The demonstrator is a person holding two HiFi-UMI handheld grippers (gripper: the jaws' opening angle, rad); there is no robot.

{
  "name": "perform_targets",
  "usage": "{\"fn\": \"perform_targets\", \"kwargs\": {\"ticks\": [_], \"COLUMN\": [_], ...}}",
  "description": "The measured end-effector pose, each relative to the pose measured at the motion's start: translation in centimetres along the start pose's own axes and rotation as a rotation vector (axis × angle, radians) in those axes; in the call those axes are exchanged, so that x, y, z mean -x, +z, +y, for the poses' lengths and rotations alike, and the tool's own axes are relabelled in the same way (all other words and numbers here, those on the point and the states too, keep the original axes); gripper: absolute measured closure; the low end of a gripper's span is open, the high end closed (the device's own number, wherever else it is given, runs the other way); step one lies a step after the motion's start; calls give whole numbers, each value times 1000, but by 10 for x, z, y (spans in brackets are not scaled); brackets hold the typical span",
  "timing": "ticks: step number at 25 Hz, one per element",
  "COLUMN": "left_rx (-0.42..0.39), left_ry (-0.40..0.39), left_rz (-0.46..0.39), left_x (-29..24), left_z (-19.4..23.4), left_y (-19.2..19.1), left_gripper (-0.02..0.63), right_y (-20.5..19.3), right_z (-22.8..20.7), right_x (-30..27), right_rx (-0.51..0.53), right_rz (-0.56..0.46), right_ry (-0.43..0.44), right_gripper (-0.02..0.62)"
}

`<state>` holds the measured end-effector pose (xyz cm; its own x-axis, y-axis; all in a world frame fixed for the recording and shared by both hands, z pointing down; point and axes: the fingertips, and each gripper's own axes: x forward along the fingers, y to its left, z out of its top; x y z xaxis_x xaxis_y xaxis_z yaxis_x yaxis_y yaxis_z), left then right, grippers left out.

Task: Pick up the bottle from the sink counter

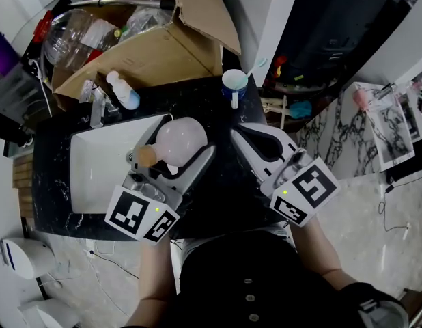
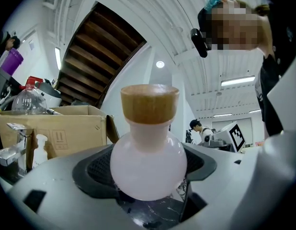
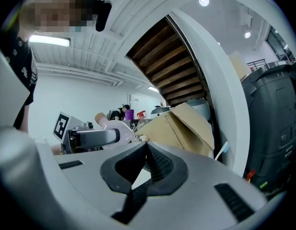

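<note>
Now the left gripper clamps the round pink bottle (wooden cap) over the white sink's right edge; the right gripper, jaws pressed together and empty, hovers at the counter's right edge.

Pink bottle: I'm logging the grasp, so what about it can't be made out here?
- Base of the bottle: turned away from the camera in both the left gripper view and the head view.
- Contents: the body is opaque in every view.
- Right gripper view: the bottle is small and partly behind the left gripper.
</note>
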<state>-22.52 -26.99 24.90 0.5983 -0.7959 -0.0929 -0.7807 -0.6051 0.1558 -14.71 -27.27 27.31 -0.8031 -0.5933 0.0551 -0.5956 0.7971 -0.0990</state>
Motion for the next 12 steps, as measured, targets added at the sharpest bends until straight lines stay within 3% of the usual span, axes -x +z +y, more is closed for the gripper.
{"fn": "perform_targets", "kwargs": {"ticks": [12], "left_rx": [-53], "left_ry": [-37], "left_rz": [4], "left_x": [3], "left_z": [-17], "left_y": [-5], "left_gripper": [216], "right_y": [-13], "right_z": [18], "right_x": [-3], "right_rx": [-27], "right_rz": [13], "right_ry": [31], "right_gripper": [592]}}
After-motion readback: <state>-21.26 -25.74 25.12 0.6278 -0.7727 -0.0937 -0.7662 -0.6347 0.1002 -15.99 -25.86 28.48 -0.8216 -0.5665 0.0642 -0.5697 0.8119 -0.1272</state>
